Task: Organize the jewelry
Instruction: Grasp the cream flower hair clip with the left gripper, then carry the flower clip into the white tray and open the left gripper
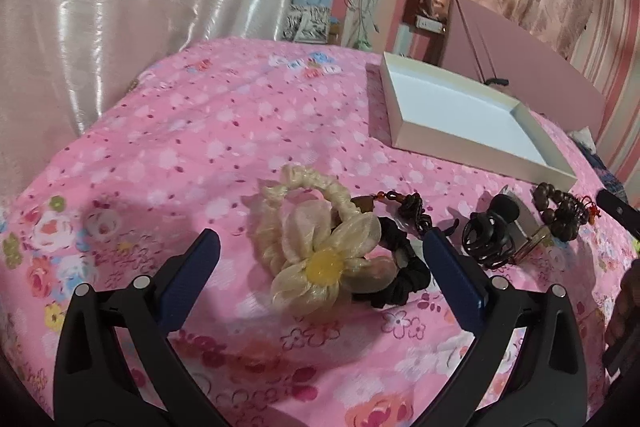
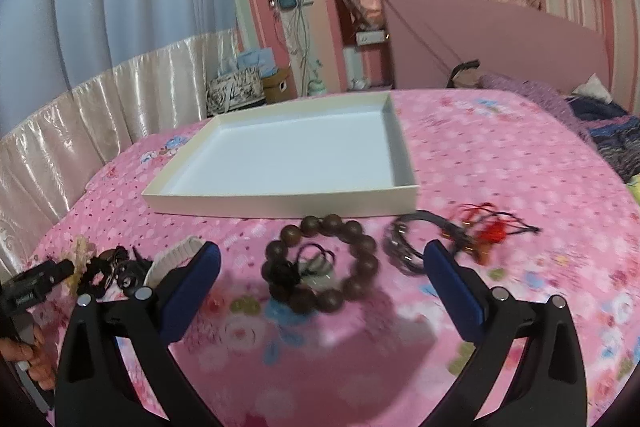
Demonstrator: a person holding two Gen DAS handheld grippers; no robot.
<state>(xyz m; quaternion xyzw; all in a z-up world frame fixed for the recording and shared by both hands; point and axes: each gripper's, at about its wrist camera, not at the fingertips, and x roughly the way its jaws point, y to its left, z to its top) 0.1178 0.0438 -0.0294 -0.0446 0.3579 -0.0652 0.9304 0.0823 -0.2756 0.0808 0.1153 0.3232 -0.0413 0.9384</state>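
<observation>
Spread wide and empty above a pink floral bed (image 1: 200,131): left tool (image 1: 322,251), with the cream flower scrunchie (image 1: 316,247) lying dead ahead between its blue tips, on the near side of the white tray (image 1: 460,143) and well apart from it. Tucked against the scrunchie's right side, a black scrunchie (image 1: 404,279). Further right along the same row, nearer the tray's front wall: a dark beaded charm (image 1: 412,207), a black hair clip (image 1: 488,235) and a wooden bead bracelet (image 1: 560,211).

Also gaping and holding nothing: right tool (image 2: 322,251), squared up to the wooden bead bracelet (image 2: 324,263), a round loop with no long axis, just in front of the tray (image 2: 280,201). To the bracelet's right, a dark bangle (image 2: 408,247) and a blurred red cord piece (image 2: 488,231). Tray bare inside.

Judged from the layout: each tool closest to its own target, tray straight beyond both, scrunchie the longer carry.
</observation>
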